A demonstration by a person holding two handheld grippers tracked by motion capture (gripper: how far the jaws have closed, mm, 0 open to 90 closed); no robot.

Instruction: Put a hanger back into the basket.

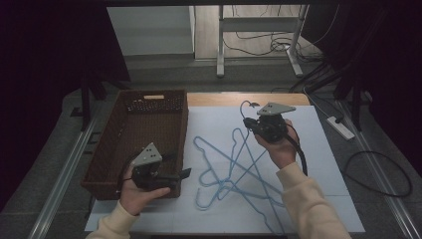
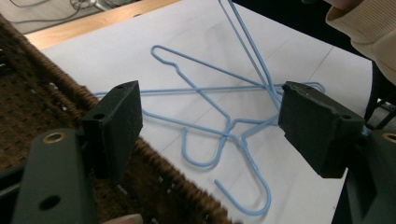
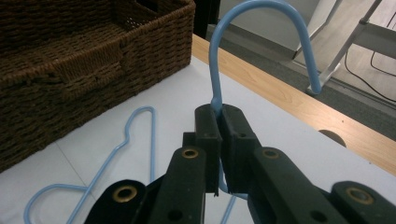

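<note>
My right gripper (image 1: 255, 124) is raised over the white sheet and shut on the neck of a blue wire hanger (image 1: 245, 106). In the right gripper view the jaws (image 3: 219, 116) pinch the wire just below its hook (image 3: 213, 70), which curves up and over to the right. Other blue hangers (image 1: 222, 180) lie tangled on the sheet between my hands. My left gripper (image 1: 181, 174) hovers at the front right corner of the brown wicker basket (image 1: 185, 124), open and holding nothing. Between its wide jaws (image 2: 210, 116) I see the lying hangers (image 2: 254, 164) beyond the basket rim (image 2: 177, 182).
The white sheet (image 1: 318, 164) covers most of the wooden table (image 1: 224, 98). The basket (image 3: 93, 60) takes up the table's left part. A power strip (image 1: 341, 127) and cables lie on the floor to the right, and a metal frame stands behind the table.
</note>
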